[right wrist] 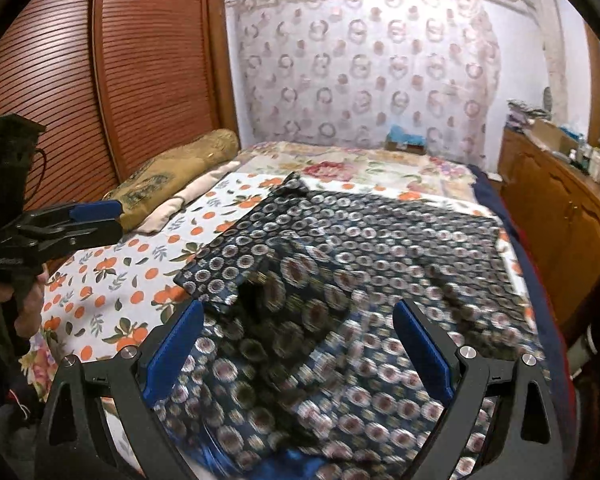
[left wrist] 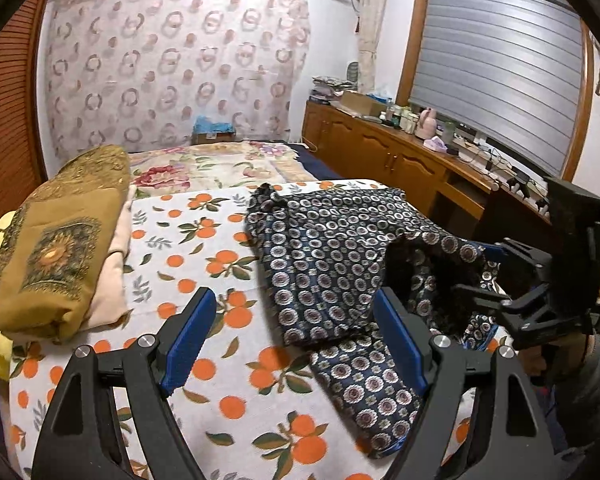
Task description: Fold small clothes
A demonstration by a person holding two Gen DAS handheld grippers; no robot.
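Observation:
A dark navy garment (left wrist: 332, 248) with a ring-and-flower print lies rumpled on the orange-print bed sheet (left wrist: 180, 264). One part of it is humped up near the right side. My left gripper (left wrist: 296, 300) stands open over the sheet and the garment's near edge, with nothing pressed between its blue pads (left wrist: 190, 336). My right gripper (left wrist: 472, 270) hovers at the garment's right edge. In the right wrist view the garment (right wrist: 360, 232) spreads blurred under my right gripper (right wrist: 300, 312), whose jaws stand wide open and grip nothing. My left gripper (right wrist: 118, 218) shows at the left, held by a hand (right wrist: 28, 300).
A folded olive-gold patterned cover (left wrist: 56, 240) on a beige cushion lies at the bed's left side. A floral blanket (left wrist: 220, 168) covers the far end. A wooden cabinet (left wrist: 400, 156) with bottles runs along the right. Louvred wooden doors (right wrist: 100, 80) stand on the left.

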